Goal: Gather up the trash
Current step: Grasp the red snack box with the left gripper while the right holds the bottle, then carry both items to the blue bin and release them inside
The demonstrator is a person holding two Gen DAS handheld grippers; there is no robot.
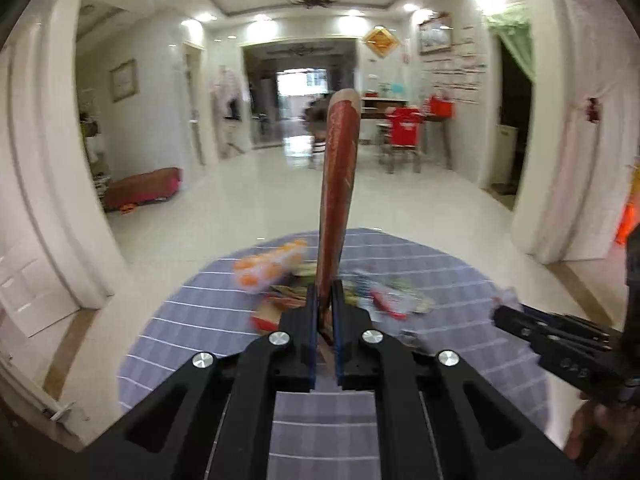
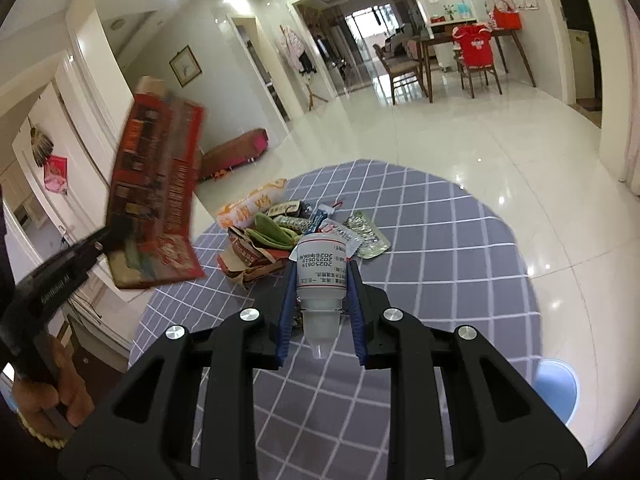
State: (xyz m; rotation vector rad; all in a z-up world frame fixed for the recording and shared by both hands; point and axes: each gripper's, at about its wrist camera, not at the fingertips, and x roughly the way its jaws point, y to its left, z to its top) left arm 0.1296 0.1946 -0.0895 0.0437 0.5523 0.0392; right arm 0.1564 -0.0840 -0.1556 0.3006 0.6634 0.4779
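Left gripper [image 1: 325,286]: jaws pressed on the lower edge of a flattened red printed cardboard box [image 1: 338,184]; box stood upright, held clear above the table's left side. In the right wrist view it appeared broadside and blurred [image 2: 158,184].

Table: round, covered with a grey-blue checked cloth [image 2: 440,264].

Trash pile: near the far edge, left of centre. Orange-and-white plastic snack bag [image 2: 252,204] at the far left of the pile; torn brown-and-red paper packet [image 2: 250,260] just in front of it; green wrappers [image 2: 272,232] on top; silver foil wrapper [image 2: 366,234] at the right end. All touching or overlapping.

Right gripper [image 2: 322,268]: blue-padded jaws closed around a small white plastic drink bottle with a grey-and-red printed label [image 2: 320,276], gripped at the body, the foil-lidded end pointing toward the pile. Bottle was lifted off the cloth, just in front of the pile.

Right side: pale blue round bin or stool [image 2: 556,392] beyond the table's near right edge; which one, could not tell.

Step (judged): pick-up stage, both grippers loaded, pile largely uncollected.

Next move (judged): carry both items to a receptacle and release; no receptacle identified for certain. Tall box needs clearance from the right arm.
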